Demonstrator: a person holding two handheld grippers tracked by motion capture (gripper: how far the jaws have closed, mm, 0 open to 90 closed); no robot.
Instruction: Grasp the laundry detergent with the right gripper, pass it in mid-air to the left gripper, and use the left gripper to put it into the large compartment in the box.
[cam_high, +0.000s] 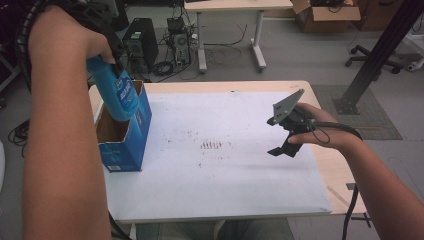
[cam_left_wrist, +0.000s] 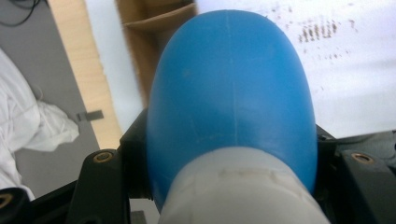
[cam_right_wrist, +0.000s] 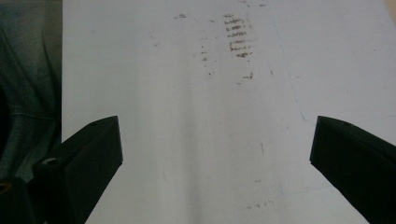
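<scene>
Table (cam_high: 320, 170), white-sheeted, box (cam_high: 131, 145) open-topped at its left edge: your left gripper (cam_high: 112, 57) clamps the blue bottle (cam_high: 116, 92), base apparently just inside the opening, so move it plumb, clear of the walls; right gripper (cam_high: 282, 135) spread, idle, near the right edge.

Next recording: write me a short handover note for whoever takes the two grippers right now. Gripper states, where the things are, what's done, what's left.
Left gripper: shut on the blue bottle, gripped near its white cap end, base pointing down into the open blue box.
Right gripper: open, holding nothing, above the white mat on the right.
Box stands at the mat's left edge, top open.
Done: bottle gripped and partly inside the box.
Left: whether it is going in or coming out cannot be told from this moment; finish that move, then release.
</scene>
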